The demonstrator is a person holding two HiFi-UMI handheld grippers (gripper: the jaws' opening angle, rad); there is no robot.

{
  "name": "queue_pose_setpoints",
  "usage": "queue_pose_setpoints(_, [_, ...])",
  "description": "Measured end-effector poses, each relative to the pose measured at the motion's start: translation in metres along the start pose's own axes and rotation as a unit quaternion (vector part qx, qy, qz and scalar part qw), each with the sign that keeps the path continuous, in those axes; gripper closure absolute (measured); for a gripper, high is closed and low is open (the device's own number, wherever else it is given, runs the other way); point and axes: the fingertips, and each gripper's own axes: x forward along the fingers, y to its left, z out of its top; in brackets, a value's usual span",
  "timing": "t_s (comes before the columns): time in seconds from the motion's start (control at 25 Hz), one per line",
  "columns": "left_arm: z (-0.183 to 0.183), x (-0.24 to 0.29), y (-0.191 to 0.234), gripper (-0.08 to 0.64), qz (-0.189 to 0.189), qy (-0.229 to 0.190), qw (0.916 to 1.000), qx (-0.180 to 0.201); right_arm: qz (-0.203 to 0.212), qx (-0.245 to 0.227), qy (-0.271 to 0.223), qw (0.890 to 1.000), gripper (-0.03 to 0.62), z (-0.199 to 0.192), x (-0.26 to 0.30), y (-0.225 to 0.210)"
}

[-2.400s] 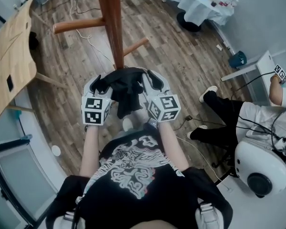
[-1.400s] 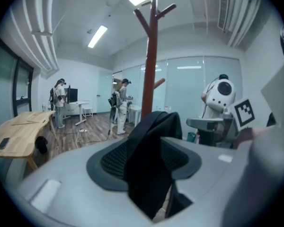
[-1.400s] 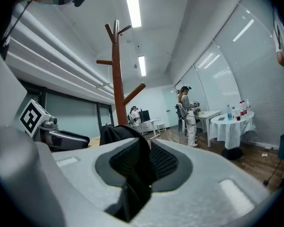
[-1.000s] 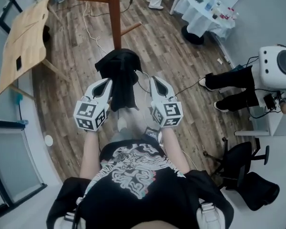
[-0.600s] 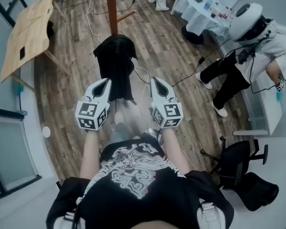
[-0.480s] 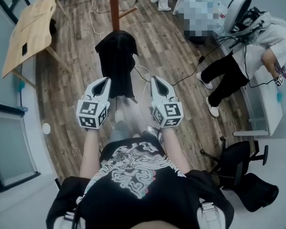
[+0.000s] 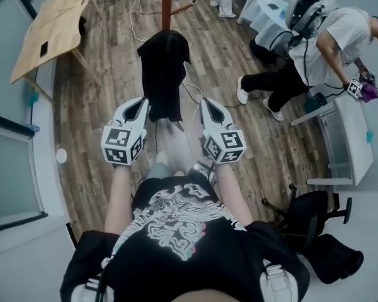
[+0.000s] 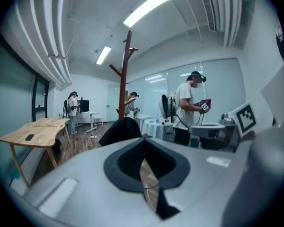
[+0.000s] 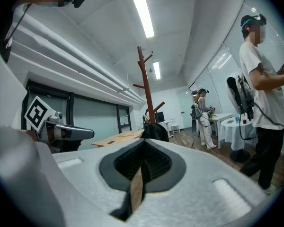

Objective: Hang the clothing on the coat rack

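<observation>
Bare wood-plank floor [image 7: 94, 118] runs ahead to the black garment [image 7: 164, 74] on the brown wooden coat rack [image 7: 166, 5], which blocks the middle. A light wooden table [image 7: 53, 27] flanks it left; a person in a white shirt [image 7: 315, 43] stands right, well apart.

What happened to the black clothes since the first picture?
The black cloth garment came off both grippers and now hangs on the brown wooden coat rack. The left gripper and right gripper drew back from the rack toward the person, jaws together and empty. The rack and the light wooden table stayed put.
</observation>
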Motion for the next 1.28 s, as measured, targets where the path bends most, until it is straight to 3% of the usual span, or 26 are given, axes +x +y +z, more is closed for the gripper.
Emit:
queue_pose_setpoints(0.24, [-0.002,-0.012,-0.008,0.571,-0.015,-0.006,0.9999,-0.004,0.017,-0.008,-0.008,1.000,0.594,0.003,-0.010,0.025])
queue_pose_setpoints(0.44, [-0.016,-0.013,-0.018,0.571,-0.035,0.007,0.9994,-0.002,-0.005,0.000,-0.008,1.000,0.594,-0.006,-0.019,0.021])
queue_pose_setpoints(0.64, [-0.029,-0.034,-0.009,0.571,-0.029,0.017,0.9994,-0.006,-0.017,0.000,-0.018,1.000,0.594,-0.004,-0.028,0.036])
queue_pose_setpoints(1.04, [-0.032,-0.088,-0.002,0.571,-0.012,-0.011,0.9998,-0.007,-0.033,-0.022,-0.010,0.999,0.594,-0.016,-0.070,0.099])
queue_pose_setpoints(1.28, [-0.029,-0.130,-0.006,0.571,-0.014,-0.024,0.9996,0.001,-0.046,-0.006,0.000,0.999,0.594,-0.029,-0.103,0.145])
